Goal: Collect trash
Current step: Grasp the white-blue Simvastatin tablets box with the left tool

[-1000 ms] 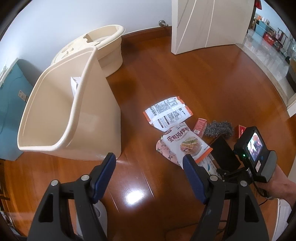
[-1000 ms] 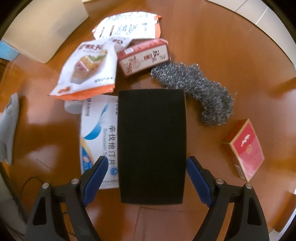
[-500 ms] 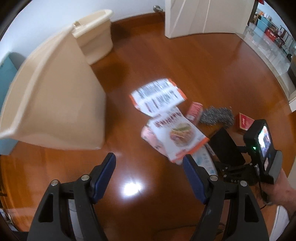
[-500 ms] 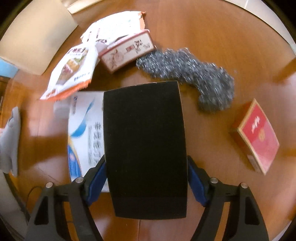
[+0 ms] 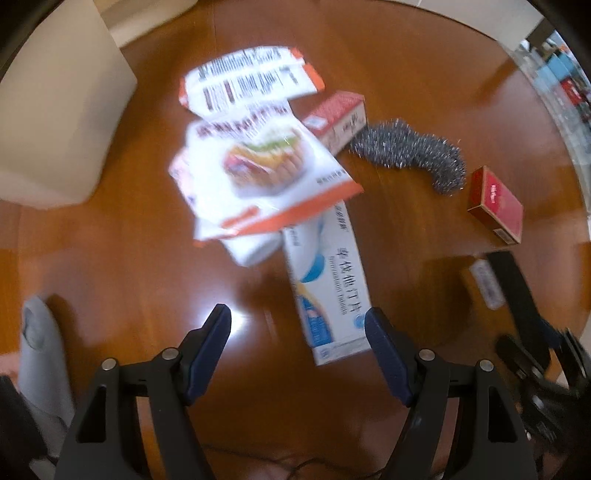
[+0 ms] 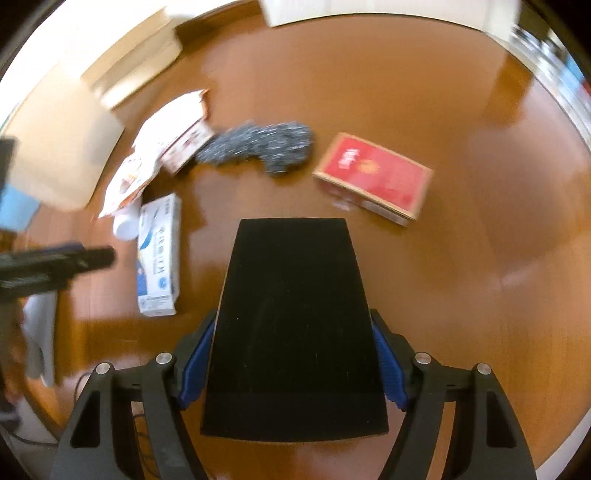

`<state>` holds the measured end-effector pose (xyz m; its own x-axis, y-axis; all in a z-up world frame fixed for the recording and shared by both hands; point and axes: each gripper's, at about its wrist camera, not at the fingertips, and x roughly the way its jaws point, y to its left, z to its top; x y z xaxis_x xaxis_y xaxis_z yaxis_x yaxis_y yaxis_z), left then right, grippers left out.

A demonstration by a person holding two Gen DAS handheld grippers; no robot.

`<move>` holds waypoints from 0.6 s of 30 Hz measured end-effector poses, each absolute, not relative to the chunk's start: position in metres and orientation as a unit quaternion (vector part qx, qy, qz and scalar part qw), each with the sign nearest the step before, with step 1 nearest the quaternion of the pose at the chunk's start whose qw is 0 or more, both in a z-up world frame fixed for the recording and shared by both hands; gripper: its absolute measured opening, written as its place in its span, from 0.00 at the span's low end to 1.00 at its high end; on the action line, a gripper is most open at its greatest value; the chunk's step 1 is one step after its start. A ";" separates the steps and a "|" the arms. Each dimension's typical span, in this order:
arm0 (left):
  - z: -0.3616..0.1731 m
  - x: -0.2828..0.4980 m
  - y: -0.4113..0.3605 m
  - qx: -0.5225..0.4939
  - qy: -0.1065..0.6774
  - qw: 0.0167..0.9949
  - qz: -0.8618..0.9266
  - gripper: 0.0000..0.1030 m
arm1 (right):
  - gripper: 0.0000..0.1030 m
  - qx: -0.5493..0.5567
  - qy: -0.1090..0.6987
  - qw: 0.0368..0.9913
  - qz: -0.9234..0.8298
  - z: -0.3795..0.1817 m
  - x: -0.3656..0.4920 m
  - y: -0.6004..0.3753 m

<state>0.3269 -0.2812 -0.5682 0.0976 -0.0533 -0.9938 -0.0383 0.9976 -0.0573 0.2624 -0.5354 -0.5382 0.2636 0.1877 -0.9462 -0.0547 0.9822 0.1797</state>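
Note:
My right gripper (image 6: 293, 354) is shut on a flat black box (image 6: 295, 325) and holds it above the wooden floor; the box also shows in the left wrist view (image 5: 513, 284). My left gripper (image 5: 297, 332) is open and empty, just above the near end of a white and blue medicine box (image 5: 328, 284). Beyond it lie a snack bag (image 5: 266, 177), a white wrapper (image 5: 247, 81), a small red and white box (image 5: 338, 118), a steel wool scourer (image 5: 410, 151) and a red box (image 5: 495, 205), also in the right wrist view (image 6: 373, 177).
A beige bin (image 5: 55, 110) stands at the left on the floor, with a second beige container (image 6: 136, 70) behind it. A grey slipper (image 5: 40, 354) lies at the near left. A white door (image 6: 369, 9) is at the far side.
My right gripper closed on the black box and lifted it off the floor. My left gripper swung down and right from the bin toward the medicine box.

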 end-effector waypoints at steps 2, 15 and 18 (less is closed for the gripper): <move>-0.579 0.330 -0.292 -0.033 0.672 0.740 0.001 0.72 | 0.75 0.069 0.592 0.801 0.066 -0.534 0.255 -0.544; -0.619 0.342 -0.311 -0.031 0.673 0.738 0.029 0.72 | 0.75 0.093 0.550 0.828 0.049 -0.512 0.238 -0.561; -0.623 0.341 -0.308 -0.041 0.668 0.743 0.030 0.74 | 0.75 0.092 0.548 0.830 0.053 -0.510 0.236 -0.560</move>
